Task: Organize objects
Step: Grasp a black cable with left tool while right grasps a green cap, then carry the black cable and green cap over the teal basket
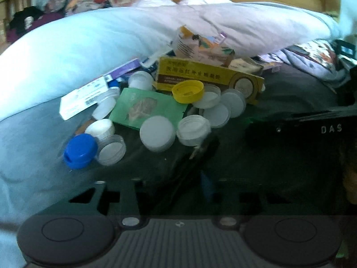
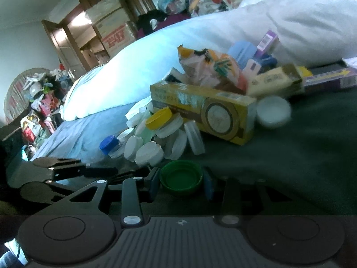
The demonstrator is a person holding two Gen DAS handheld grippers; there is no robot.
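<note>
A heap of bottle caps and small boxes lies on a dark cloth on a bed. In the left wrist view I see a blue cap [image 1: 80,151], a yellow cap [image 1: 188,91], several white caps [image 1: 157,133], a green packet [image 1: 148,108] and a long yellow box [image 1: 209,77]. My left gripper's fingers are dark and blurred against the cloth, so their state is unclear. In the right wrist view my right gripper [image 2: 181,182] is shut on a green cap [image 2: 181,175], low on the cloth just before the white caps [image 2: 149,155]. The yellow box [image 2: 200,109] lies behind.
A white duvet [image 1: 67,51] and pillow [image 2: 312,20] bound the heap at the back. The other gripper's black body [image 2: 55,169] sits at the left of the right wrist view. Cardboard boxes [image 2: 111,24] and clutter [image 2: 40,107] stand beyond the bed.
</note>
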